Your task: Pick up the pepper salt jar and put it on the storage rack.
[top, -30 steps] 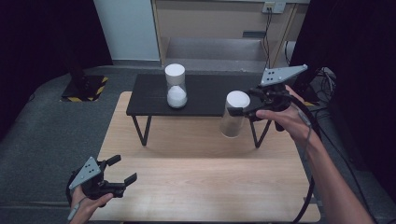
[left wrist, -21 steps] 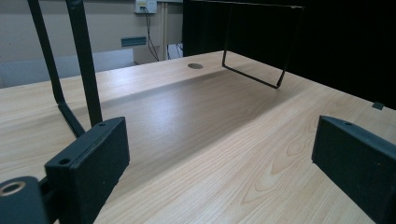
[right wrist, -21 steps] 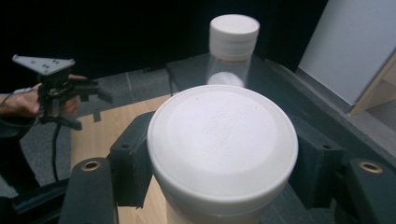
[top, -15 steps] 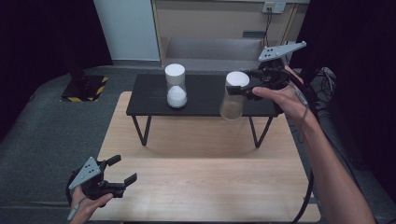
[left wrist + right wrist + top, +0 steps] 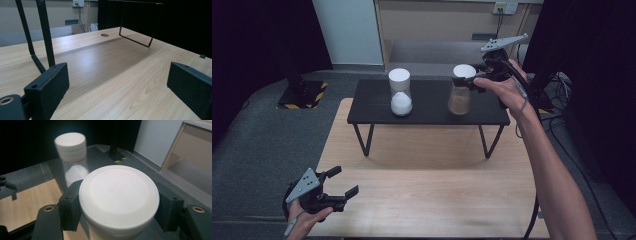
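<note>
Gripping the clear plastic jar with brown contents (image 5: 460,97) just under its white lid (image 5: 119,199), the right gripper (image 5: 468,82) is carrying it upright above the small black table (image 5: 377,114), probably to set it beside the matching white-powder jar (image 5: 400,92); the left gripper (image 5: 346,183) is idling with jaws spread, empty, by the wooden tabletop (image 5: 427,195).

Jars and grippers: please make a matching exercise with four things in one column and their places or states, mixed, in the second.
Things:
1. Brown jar
2. White jar
3. Left gripper
4. Black shelf

States:
A. open, above the front of the wooden table
B. stands free on the shelf
C. stands on the table on thin legs
D. held in the right gripper

Pairs: 1-D, 2-B, 3-A, 4-C
</note>
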A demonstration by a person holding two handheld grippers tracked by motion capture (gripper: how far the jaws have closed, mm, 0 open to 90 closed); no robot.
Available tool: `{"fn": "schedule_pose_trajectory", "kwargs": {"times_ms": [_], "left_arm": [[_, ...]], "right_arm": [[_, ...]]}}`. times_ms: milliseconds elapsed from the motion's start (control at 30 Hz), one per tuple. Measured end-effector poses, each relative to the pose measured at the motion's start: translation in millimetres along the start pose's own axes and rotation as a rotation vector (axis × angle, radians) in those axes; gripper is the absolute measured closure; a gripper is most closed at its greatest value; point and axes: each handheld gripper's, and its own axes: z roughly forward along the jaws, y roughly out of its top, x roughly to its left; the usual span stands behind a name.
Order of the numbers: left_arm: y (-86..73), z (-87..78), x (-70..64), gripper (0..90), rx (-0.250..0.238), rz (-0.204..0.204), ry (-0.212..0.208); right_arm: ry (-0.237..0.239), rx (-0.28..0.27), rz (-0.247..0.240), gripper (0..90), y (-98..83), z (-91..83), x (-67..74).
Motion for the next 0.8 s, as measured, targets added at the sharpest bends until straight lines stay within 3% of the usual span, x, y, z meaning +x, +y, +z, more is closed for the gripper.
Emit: {"fn": "schedule_pose_trajectory", "kwargs": {"times_ms": [300,800], "left_arm": [[-0.3,-0.5,0.7,3.0,-0.003,-0.001,0.0],[-0.1,-1.1,0.6,3.0,-0.003,0.003,0.0]], "right_arm": [[-0.062,-0.002,0.036,33.8,0.8,16.2,-7.6],[-0.043,0.057,0.066,33.7,-5.0,39.4,-17.1]]}}
